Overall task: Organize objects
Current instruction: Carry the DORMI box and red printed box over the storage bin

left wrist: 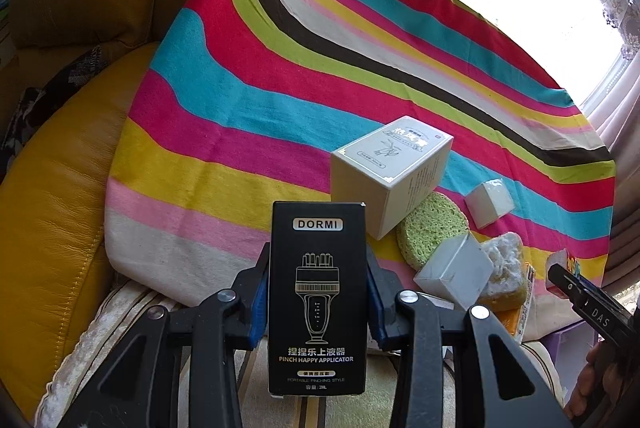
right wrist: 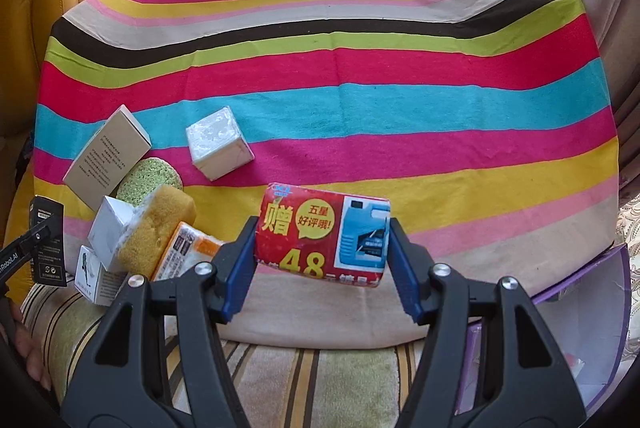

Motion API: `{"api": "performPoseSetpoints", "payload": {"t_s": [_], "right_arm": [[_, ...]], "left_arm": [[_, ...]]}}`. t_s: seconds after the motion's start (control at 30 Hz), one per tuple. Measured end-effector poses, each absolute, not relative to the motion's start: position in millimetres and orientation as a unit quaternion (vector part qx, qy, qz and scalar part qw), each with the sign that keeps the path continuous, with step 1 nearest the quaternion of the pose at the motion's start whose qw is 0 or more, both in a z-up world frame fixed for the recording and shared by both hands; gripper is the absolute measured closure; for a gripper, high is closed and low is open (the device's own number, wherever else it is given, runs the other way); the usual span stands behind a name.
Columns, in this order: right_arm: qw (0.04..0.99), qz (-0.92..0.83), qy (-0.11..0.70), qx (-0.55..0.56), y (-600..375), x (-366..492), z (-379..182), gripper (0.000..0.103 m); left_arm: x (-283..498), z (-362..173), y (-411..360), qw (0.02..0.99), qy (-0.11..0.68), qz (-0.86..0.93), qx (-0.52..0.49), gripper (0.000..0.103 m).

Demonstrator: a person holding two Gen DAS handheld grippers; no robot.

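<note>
My left gripper (left wrist: pixel 318 294) is shut on a black "DORMI" applicator box (left wrist: pixel 318 260), held upright above the near edge of the striped cloth (left wrist: pixel 260 99). My right gripper (right wrist: pixel 322 250) is shut on a red printed pack (right wrist: pixel 320 224), its blue pads pressing both ends, and holds it above the cloth's near edge. A pile lies on the cloth between them: a beige carton (left wrist: pixel 392 175), a green round sponge (left wrist: pixel 432 228), a white box (left wrist: pixel 456 274) and a yellow sponge (right wrist: pixel 156 228). A small white cube (right wrist: pixel 218 143) sits apart from the pile.
An orange-and-white pack (right wrist: pixel 188 252) and another white box (right wrist: pixel 96 276) lie at the pile's near side. A yellow leather seat (left wrist: pixel 60 187) borders the cloth on the left. A purple container (right wrist: pixel 580 308) stands at the near right. Curtains hang behind and to the right.
</note>
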State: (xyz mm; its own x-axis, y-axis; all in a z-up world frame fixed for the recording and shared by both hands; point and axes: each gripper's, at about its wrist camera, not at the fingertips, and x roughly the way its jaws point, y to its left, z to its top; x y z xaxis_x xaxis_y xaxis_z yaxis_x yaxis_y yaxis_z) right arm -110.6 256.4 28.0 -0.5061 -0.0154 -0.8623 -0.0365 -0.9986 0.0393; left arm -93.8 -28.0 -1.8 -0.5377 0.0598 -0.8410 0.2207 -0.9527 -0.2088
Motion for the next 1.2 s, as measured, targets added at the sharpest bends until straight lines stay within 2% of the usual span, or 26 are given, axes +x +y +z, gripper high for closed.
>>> {"api": "performPoseSetpoints", "payload": {"t_s": [0.6,1.2], "right_arm": [[0.002,0.887,0.016,-0.461,262.1,-40.0,60.2,0.039],[0.018,0.897,0.03,-0.441,309.5,20.0,82.5,0.039]], "left_arm": [[-50.6,38.5,23.2,-0.016,0.102,-0.893,0.437,0.063],[-26.7,53.5,138.5,-0.162,0.04,-0.878,0.448,0.063]]}}
